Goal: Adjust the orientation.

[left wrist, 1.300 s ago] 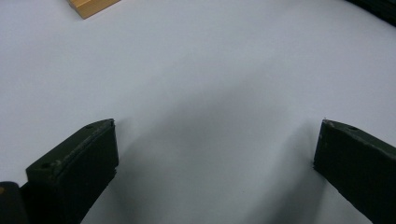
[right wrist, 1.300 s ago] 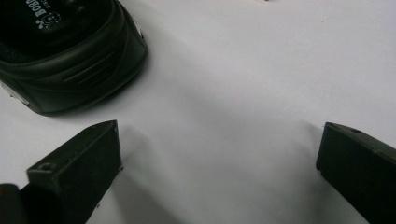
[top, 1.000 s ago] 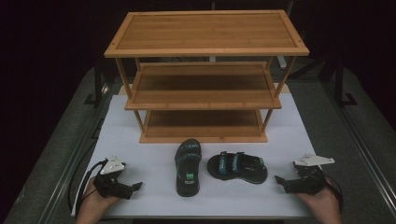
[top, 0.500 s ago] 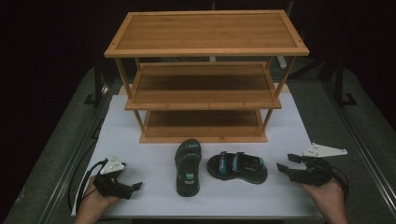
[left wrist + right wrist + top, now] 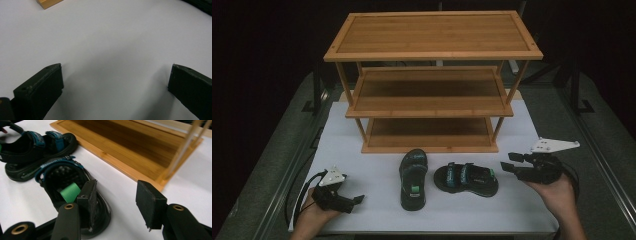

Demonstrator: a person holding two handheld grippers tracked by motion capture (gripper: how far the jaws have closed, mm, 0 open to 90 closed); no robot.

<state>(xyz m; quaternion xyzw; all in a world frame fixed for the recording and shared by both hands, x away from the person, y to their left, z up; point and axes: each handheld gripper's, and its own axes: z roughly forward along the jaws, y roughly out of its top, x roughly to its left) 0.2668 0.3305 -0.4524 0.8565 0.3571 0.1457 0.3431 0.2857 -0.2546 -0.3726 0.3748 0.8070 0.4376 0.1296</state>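
Note:
Two black sandals with teal straps lie on the white table in front of a wooden rack (image 5: 432, 107). One sandal (image 5: 413, 179) points toward the rack, and the other sandal (image 5: 466, 178) lies crosswise to its right. My right gripper (image 5: 508, 161) hovers just right of the crosswise sandal (image 5: 62, 185), pointing left at it. Its jaws have just been closing but still stand apart with nothing between them (image 5: 117, 195). My left gripper (image 5: 354, 201) rests low at the front left, open over bare table (image 5: 115, 80).
The rack has three tiers, and its bottom tier (image 5: 125, 147) sits on the table just behind the sandals. A white mat (image 5: 362, 150) covers the table, with dark rails along both sides. Cables trail from both grippers.
My right gripper has lifted off the table and edged toward the rack, and its jaws have narrowed. The left gripper and both sandals have kept still.

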